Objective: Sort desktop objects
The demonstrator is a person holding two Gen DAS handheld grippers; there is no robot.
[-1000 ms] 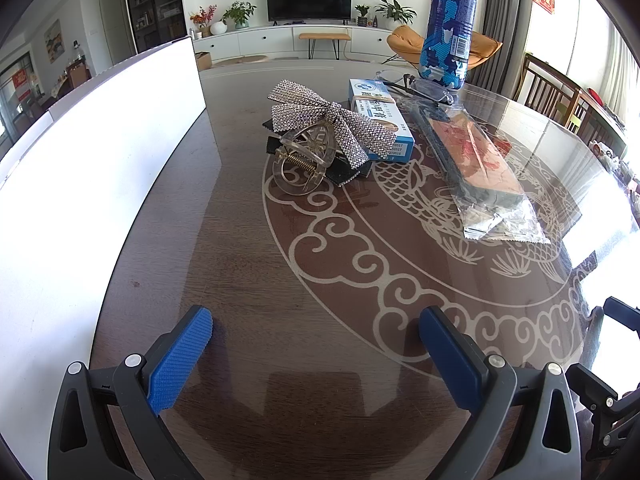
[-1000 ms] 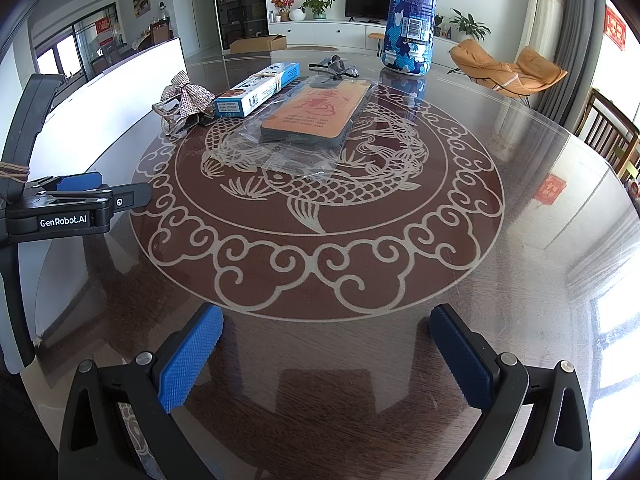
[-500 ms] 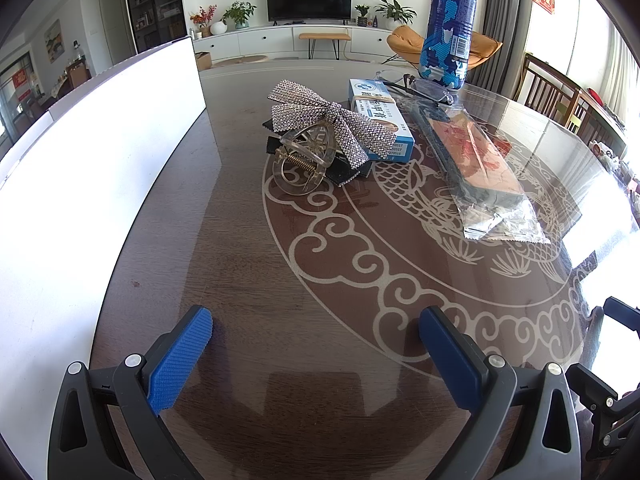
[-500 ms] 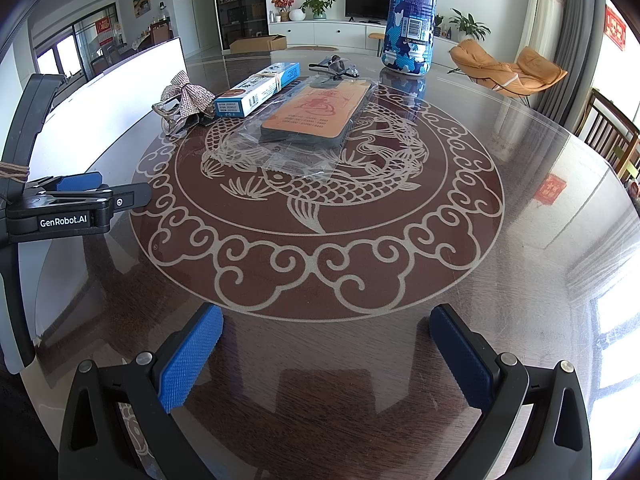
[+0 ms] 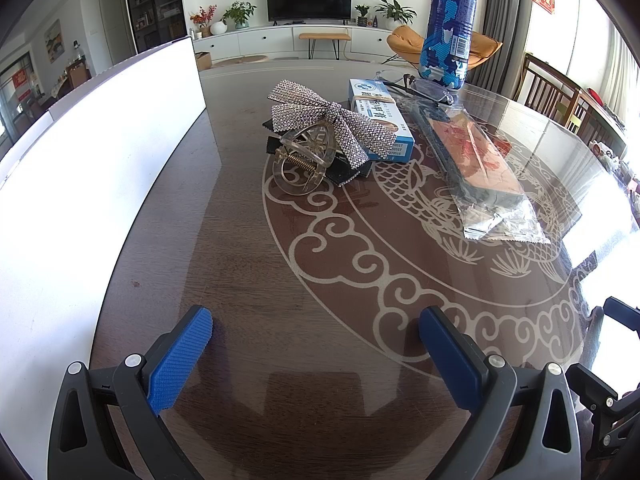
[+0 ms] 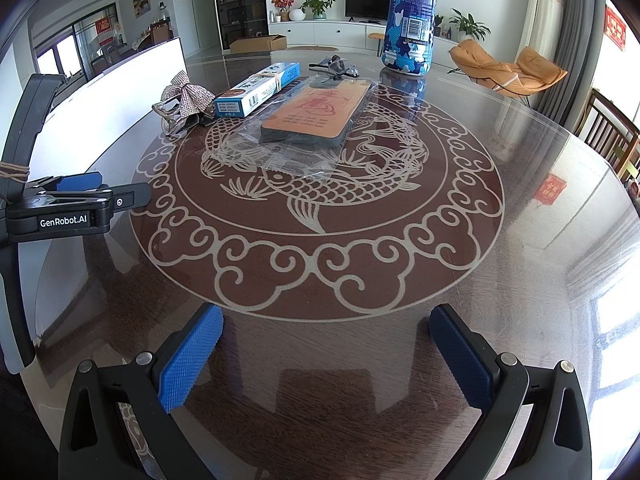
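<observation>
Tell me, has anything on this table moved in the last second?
Nothing visibly changed. Both claws, left and right, remain open and empty above the table. The bow clip, box, wrapped case, glasses and bottle lie where they were.

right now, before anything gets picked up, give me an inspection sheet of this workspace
Surface: glass-topped table with a fish motif, glossy, glare at the right.
Job's things: rhinestone bow over a clear hair claw; blue box touching the bow; bagged phone case flat beside the box; glasses behind it; blue camouflage bottle upright.
Clutter: nothing seen.
Grippers: left gripper open, empty, low above the table; right gripper open, empty.
Cables: nothing seen.
Surroundings: white board along the left edge; TV, plants, orange chair, wooden chairs beyond.
</observation>
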